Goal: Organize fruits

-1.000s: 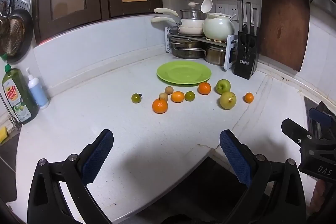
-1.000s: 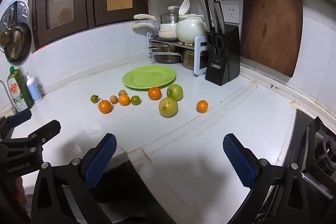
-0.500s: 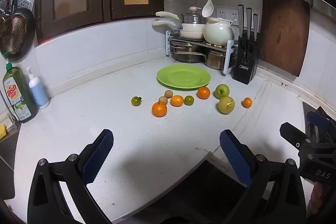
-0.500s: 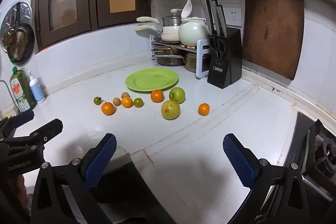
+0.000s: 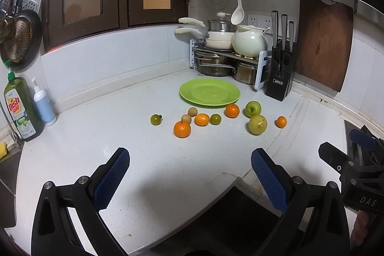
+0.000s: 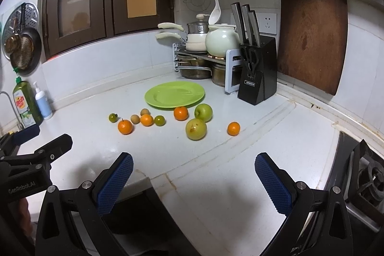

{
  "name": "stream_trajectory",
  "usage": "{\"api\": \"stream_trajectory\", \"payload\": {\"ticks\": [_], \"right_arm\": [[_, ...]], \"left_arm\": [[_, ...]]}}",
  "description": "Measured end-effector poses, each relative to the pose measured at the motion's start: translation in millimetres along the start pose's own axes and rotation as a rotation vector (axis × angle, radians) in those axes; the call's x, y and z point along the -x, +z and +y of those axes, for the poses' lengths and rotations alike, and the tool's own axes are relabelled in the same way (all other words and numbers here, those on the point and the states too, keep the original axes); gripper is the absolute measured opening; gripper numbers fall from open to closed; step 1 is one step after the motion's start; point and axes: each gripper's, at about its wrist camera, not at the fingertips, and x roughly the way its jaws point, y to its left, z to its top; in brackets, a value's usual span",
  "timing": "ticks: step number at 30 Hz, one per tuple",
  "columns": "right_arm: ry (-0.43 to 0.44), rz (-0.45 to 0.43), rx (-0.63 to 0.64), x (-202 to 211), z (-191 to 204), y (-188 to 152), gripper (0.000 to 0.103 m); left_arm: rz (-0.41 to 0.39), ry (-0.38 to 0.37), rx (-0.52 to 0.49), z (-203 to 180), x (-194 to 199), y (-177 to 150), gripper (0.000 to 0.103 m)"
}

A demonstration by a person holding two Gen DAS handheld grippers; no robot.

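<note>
Both your grippers, left (image 5: 189,180) and right (image 6: 193,180), hang spread and empty over the counter's near edge; loose fruit (image 5: 182,129) sits well ahead, beside an empty plate (image 5: 209,93) likely meant for it.

A home kitchen: a knife block (image 6: 257,78) stands on the white table (image 6: 168,150), pots on a rack (image 6: 204,59) just left of it, a wooden cutting board (image 6: 312,35) leaning right of it, dish soap (image 5: 21,109) far left.

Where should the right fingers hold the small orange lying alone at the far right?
Take the small orange across its widest middle, coming from above or the near side. It is round and stands apart from the yellow-green apple, so both fingers fit beside it.
</note>
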Motion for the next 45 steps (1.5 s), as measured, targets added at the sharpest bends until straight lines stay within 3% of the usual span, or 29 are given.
{"api": "stream_trajectory", "payload": {"ticks": [45], "right_arm": [[0.004, 0.005, 0.003, -2.4, 7.4, -3.5, 0.102]], "left_arm": [[0.004, -0.007, 0.005, -7.3, 1.4, -2.9, 0.103]]}}
